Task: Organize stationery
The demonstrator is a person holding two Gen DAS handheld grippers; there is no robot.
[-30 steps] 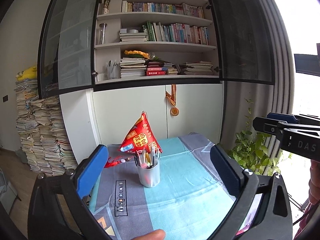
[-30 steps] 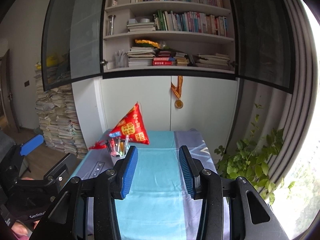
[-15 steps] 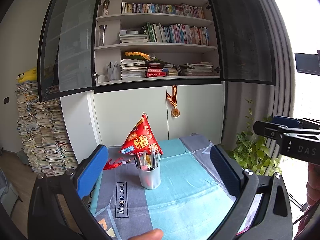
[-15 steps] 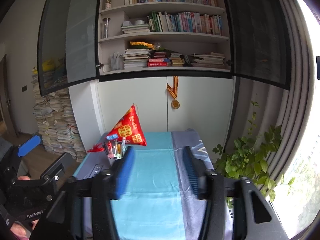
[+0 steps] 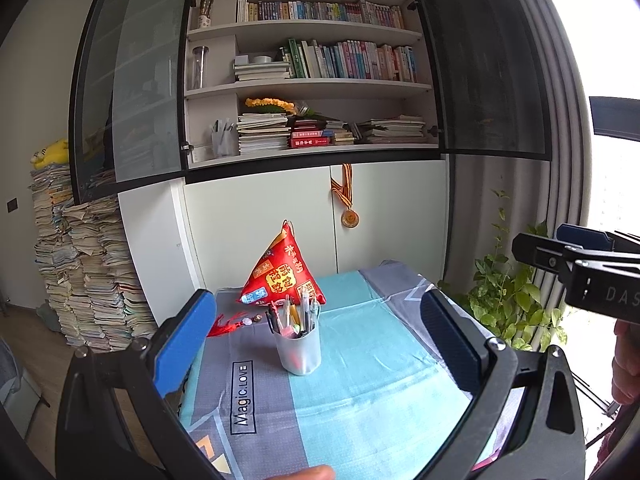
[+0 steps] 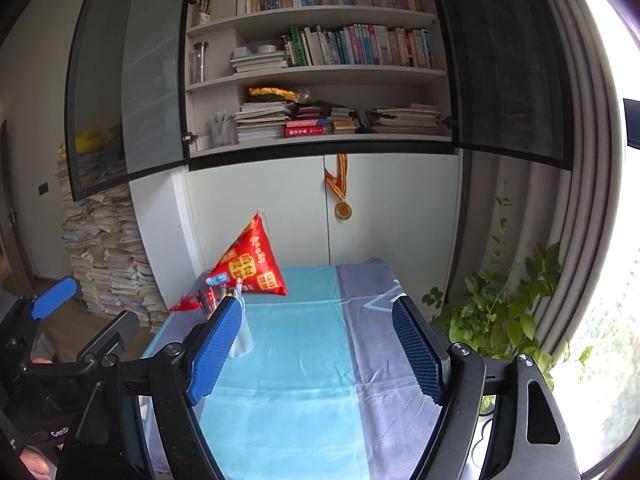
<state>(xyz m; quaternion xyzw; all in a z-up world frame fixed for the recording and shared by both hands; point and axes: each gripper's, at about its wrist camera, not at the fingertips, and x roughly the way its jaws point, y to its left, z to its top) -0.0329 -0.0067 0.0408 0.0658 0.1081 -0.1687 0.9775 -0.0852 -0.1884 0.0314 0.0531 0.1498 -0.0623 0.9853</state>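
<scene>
The counter [image 5: 360,412], draped in a grey-and-turquoise cloth, carries a white translucent pen cup [image 5: 299,346] upright before a red pyramid-shaped cushion [image 5: 282,274], beneath open white bookshelves [image 5: 312,88], with left gripper [image 5: 316,344] and right gripper [image 6: 316,356] both spread apart, holding nothing.

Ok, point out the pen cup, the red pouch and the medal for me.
pen cup [image 5: 300,354], left wrist view, on its white front wall.
red pouch [image 5: 280,276], left wrist view, on its printed front face.
medal [image 5: 349,218], left wrist view, on the gold disc.
</scene>
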